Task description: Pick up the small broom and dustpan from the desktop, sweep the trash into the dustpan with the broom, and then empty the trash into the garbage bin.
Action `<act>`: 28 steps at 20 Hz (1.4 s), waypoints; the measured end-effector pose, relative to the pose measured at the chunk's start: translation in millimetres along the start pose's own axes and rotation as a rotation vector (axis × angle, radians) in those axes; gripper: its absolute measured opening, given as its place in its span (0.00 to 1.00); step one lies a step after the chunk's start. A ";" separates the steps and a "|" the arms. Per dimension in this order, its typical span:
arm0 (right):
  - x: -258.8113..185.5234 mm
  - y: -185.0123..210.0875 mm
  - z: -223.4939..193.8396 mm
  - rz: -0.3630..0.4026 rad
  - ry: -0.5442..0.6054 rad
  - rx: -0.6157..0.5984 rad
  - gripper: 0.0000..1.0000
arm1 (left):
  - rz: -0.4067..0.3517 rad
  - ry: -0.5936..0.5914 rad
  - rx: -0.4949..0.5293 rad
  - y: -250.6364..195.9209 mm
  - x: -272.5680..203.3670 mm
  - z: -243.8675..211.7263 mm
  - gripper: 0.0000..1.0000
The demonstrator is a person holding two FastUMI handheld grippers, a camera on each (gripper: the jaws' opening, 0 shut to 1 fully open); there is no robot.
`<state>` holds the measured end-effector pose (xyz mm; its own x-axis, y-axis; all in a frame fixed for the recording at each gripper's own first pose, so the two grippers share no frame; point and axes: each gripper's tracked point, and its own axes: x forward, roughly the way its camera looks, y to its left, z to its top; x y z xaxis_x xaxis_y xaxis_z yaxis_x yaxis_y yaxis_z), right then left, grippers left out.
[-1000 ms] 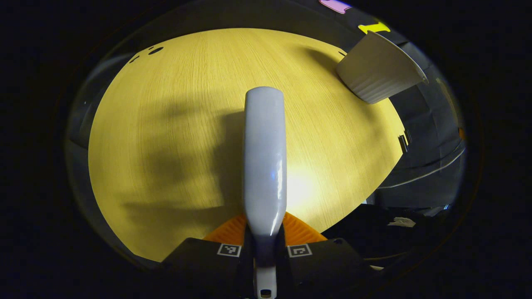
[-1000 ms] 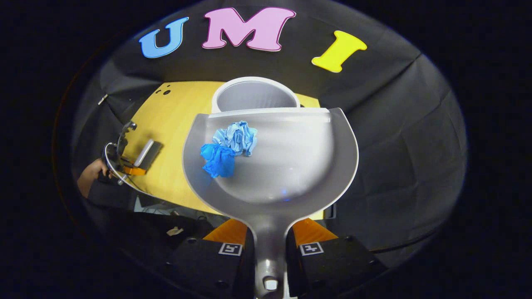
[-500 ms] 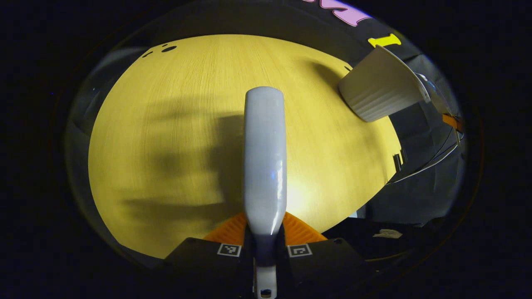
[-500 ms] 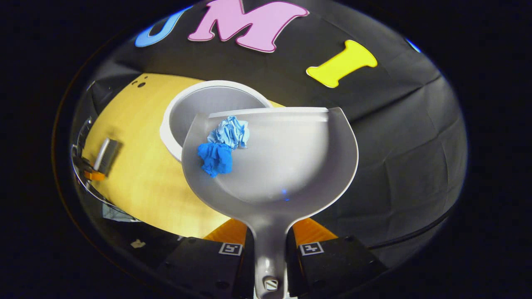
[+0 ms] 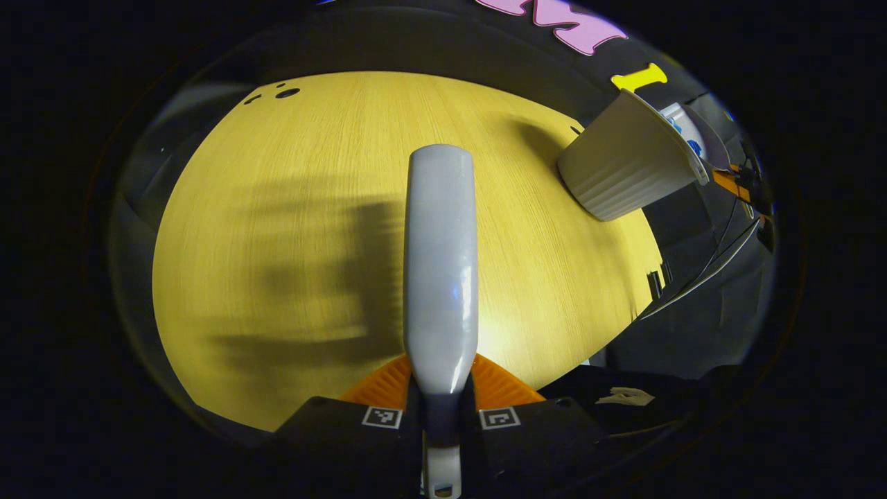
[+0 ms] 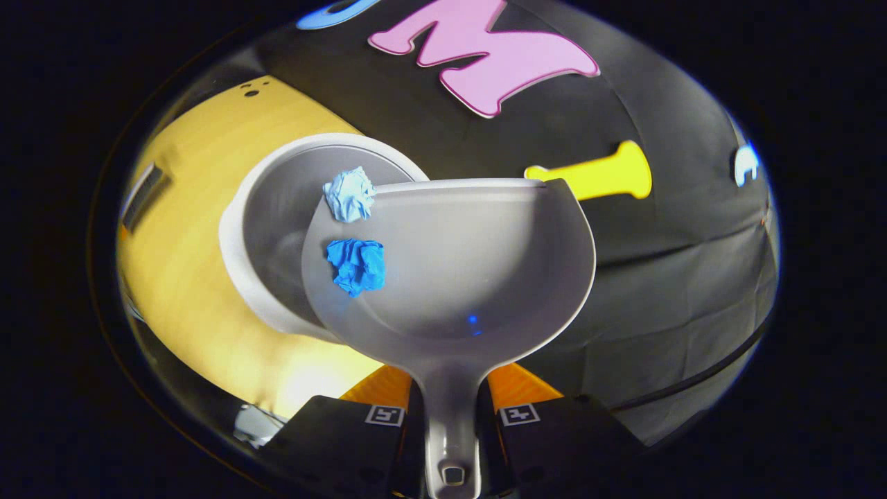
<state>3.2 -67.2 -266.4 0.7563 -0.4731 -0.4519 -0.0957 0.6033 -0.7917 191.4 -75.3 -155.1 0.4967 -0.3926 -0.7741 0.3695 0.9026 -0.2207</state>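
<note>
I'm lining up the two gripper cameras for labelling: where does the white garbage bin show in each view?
Left gripper view: the garbage bin stands upper right on the yellow desktop, near its far edge, seen from the side.
Right gripper view: the bin sits left of centre, seen into its mouth, partly behind the dustpan.
Shared landmark: the dark holes at the desktop's far corner.

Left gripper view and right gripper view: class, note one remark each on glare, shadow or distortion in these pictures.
Left gripper view: a bright glare patch lies on the desktop beside the broom, blurred dark shadows fall to its left, and fisheye bends the desk edge. Right gripper view: the dustpan looks bulged, with a small blue glint near its neck.
</note>
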 end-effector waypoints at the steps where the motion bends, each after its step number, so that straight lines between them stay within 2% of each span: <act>1: 2.2 -3.9 2.6 -0.034 -0.012 -0.047 0.35 | 0.005 -0.002 0.002 1.7 -0.8 -0.3 0.26; 4: -5.2 -16.4 12.0 -0.151 -0.048 -0.212 0.35 | 0.019 -0.011 0.010 3.2 -3.3 0.9 0.26; 7: -31.4 -29.5 27.8 -0.248 -0.093 -0.394 0.35 | 0.005 -0.007 -0.011 0.8 -0.7 0.1 0.26; 9: -39.7 -35.7 35.2 -0.284 -0.120 -0.510 0.35 | 0.003 -0.001 -0.025 -1.2 2.4 1.0 0.26; 11: -48.3 -47.1 37.4 -0.310 -0.141 -0.559 0.35 | -0.002 0.001 -0.039 -3.1 1.1 2.2 0.26; 14: -63.3 -69.9 28.7 -0.312 -0.124 -0.525 0.35 | -0.010 0.006 -0.037 -2.9 -0.1 3.9 0.26; 18: -50.7 -69.0 31.0 -0.294 -0.116 -0.471 0.35 | 0.010 0.000 -0.029 -1.9 1.1 4.5 0.26; 23: -64.8 -65.3 30.0 -0.238 -0.113 -0.258 0.35 | 0.032 -0.018 -0.037 -4.0 1.4 2.7 0.26; 28: -78.6 -48.5 7.6 -0.073 -0.044 0.136 0.35 | 0.090 -0.056 0.016 -1.4 -2.7 4.8 0.26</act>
<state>-46.7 -54.4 -189.4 0.7858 -0.4921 -0.3747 0.0466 0.6512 -0.7575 193.3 -76.4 -149.8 0.5717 -0.3196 -0.7557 0.3336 0.9320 -0.1418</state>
